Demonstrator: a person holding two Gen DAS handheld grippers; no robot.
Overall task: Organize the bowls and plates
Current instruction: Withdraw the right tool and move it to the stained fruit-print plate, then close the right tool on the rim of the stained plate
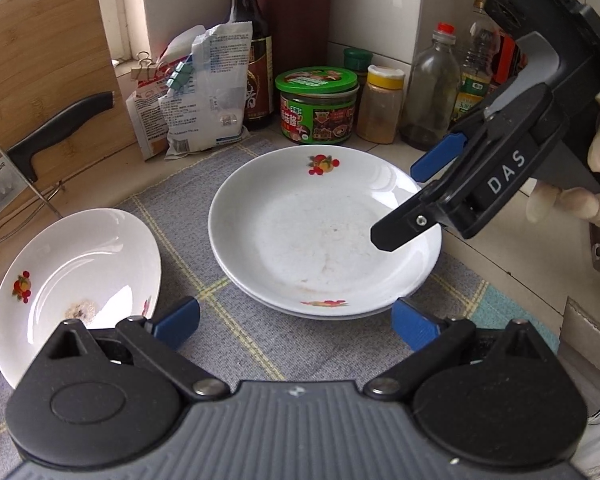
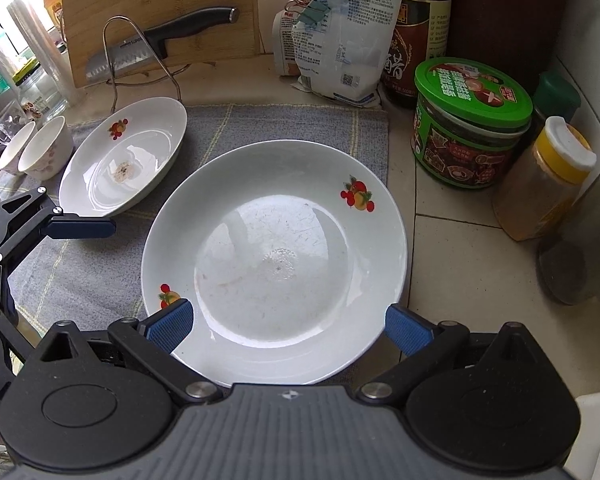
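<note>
A stack of two white plates with fruit prints (image 1: 320, 236) (image 2: 276, 264) lies on a grey checked mat (image 1: 236, 320) (image 2: 284, 128). A third, oval white plate (image 1: 76, 280) (image 2: 124, 160) lies to its left, tilted, with a brown stain. My left gripper (image 1: 296, 320) is open and empty, just short of the stack's near rim. My right gripper (image 2: 288, 326) is open above the stack's right rim; it shows in the left wrist view (image 1: 412, 204). Small white bowls (image 2: 40, 148) stand at far left.
A green-lidded jar (image 1: 318, 104) (image 2: 472, 124), spice bottles (image 1: 380, 104) (image 2: 544, 176), a dark sauce bottle (image 1: 248, 48), and clipped bags (image 1: 196, 92) (image 2: 340, 40) crowd the back. A knife (image 1: 56, 132) (image 2: 160, 36) on a wire rack leans by a wooden board (image 1: 40, 52).
</note>
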